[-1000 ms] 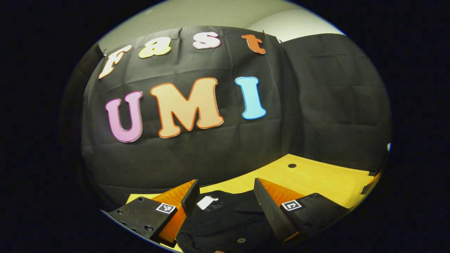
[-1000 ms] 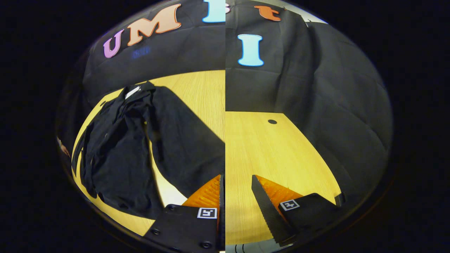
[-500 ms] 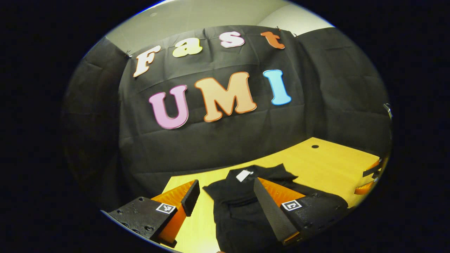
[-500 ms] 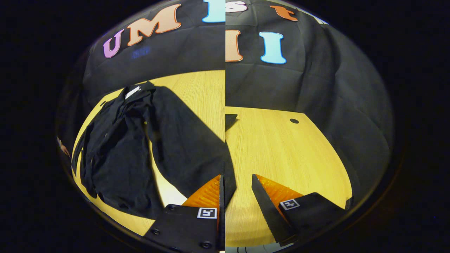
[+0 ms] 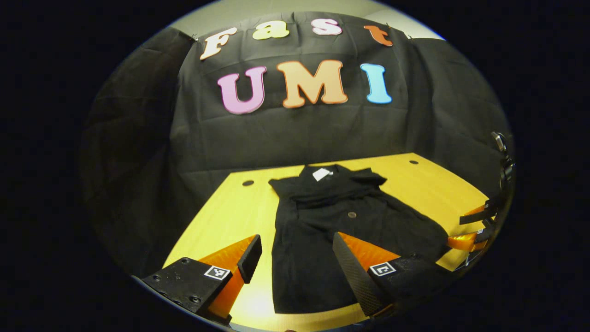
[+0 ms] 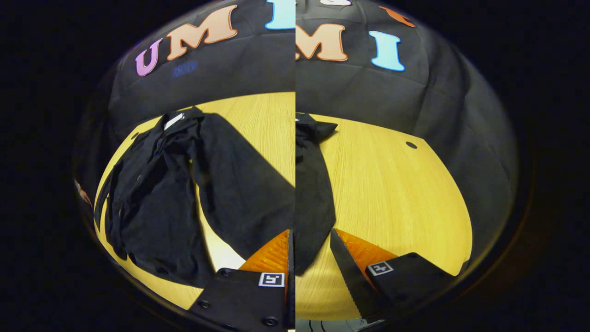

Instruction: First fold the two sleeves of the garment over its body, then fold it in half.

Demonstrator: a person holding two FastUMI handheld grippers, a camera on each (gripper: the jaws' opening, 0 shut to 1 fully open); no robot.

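A black garment point(image 5: 332, 221) lies flat on the yellow wooden table point(image 5: 221, 216), its collar and white tag point(image 5: 321, 174) at the far end and a button on its front. My left gripper point(image 5: 295, 258) hovers open over the garment's near hem with nothing between its fingers. In the left gripper view the right gripper point(image 5: 474, 226) shows at the table's right edge. In the right gripper view the garment point(image 6: 313, 193) runs from the collar down to my open right gripper point(image 6: 309, 244), whose fingers straddle the cloth's near tip without pressing it. That view's two halves do not line up.
Black cloth walls close the table at the back and both sides. Small round holes sit in the tabletop near the far corners point(image 5: 248, 183) point(image 5: 413, 162) point(image 6: 411, 145). Bare wood point(image 6: 392, 193) stretches to the right of the garment.
The left gripper has drawn back and tipped down, bringing the whole garment into view. The right gripper view's right half has swung toward the garment; its left half is unchanged.
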